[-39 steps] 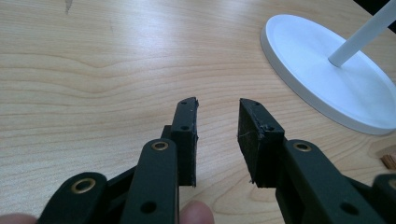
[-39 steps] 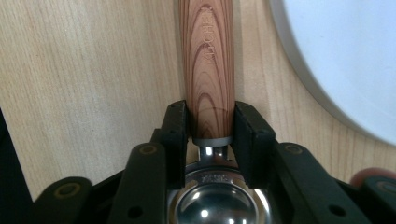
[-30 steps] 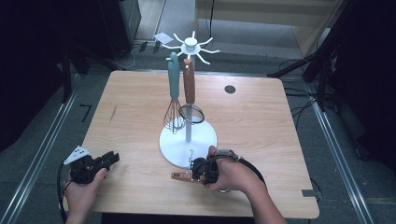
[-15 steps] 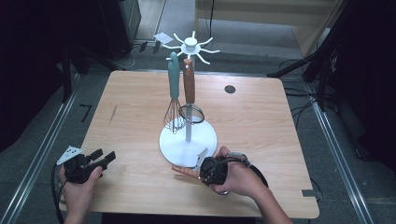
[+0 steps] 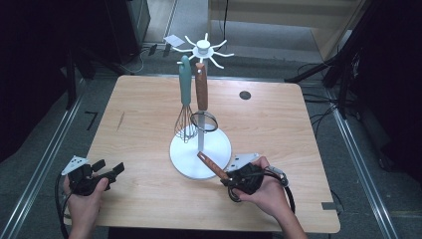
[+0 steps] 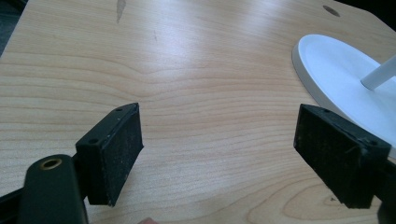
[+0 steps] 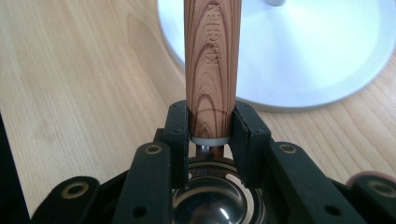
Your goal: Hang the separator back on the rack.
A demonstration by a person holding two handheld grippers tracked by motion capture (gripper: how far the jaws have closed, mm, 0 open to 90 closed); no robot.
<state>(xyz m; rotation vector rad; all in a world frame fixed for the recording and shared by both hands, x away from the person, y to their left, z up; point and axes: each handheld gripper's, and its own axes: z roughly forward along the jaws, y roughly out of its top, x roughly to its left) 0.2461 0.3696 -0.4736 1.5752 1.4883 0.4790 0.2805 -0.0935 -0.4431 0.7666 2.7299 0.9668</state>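
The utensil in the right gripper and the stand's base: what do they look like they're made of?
Held utensil: the handle shows brown wood grain with a stamped word, either real wood or a printed finish. Below the pale collar sits a shiny bowl, probably polished metal. Stand base: smooth matte white disc, painted metal or plastic; I cannot tell which. The right gripper clamps the handle.

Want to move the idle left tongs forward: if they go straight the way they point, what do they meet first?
Probably the rack's white base, ahead and to the right of the open left tongs; bare table lies between. Depth is uncertain.
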